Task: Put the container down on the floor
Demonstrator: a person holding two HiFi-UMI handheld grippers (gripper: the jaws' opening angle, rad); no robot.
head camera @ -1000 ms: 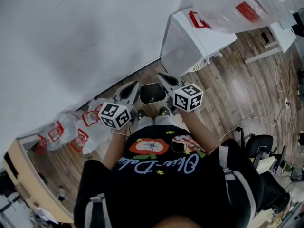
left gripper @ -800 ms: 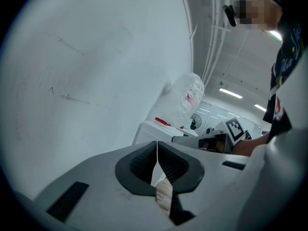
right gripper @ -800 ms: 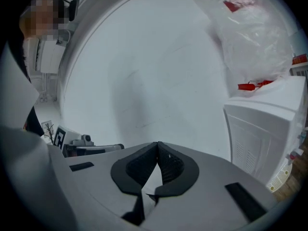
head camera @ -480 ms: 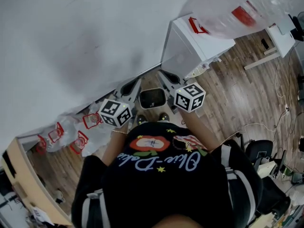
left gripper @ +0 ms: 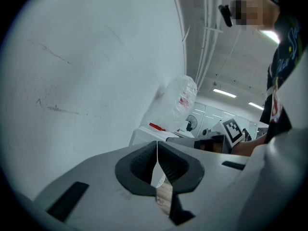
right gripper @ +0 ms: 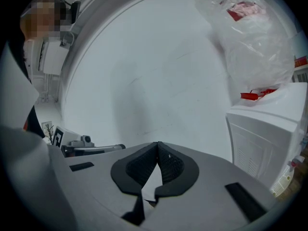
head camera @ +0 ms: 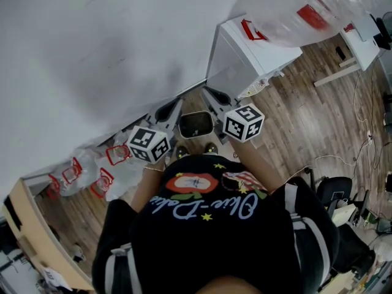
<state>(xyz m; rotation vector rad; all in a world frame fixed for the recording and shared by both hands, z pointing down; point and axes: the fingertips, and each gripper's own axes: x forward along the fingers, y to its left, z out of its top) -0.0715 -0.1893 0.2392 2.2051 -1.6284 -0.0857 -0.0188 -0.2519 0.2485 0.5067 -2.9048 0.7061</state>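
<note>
In the head view a small dark container point(head camera: 196, 125) with a pale rim stands on the wooden floor by the wall, just ahead of the person's shoes point(head camera: 211, 147). My left gripper point(head camera: 168, 109) hangs to its left and my right gripper point(head camera: 211, 95) to its right, both above it and apart from it. In the left gripper view the jaws point(left gripper: 157, 147) are shut with nothing between them. The right gripper view shows its jaws point(right gripper: 157, 150) shut and empty too. The right gripper's marker cube point(left gripper: 232, 130) shows in the left gripper view.
A white wall point(head camera: 92, 54) runs along the left. A white cabinet point(head camera: 251, 54) stands right of the container, with a clear plastic bag point(head camera: 306, 11) on top. More plastic bags point(head camera: 104, 167) lie on the floor at left. Cables and a chair point(head camera: 334, 195) are at the right.
The container looks slightly smaller and farther below than a second ago. Both grippers stay shut at either side of it, hardly moved.
</note>
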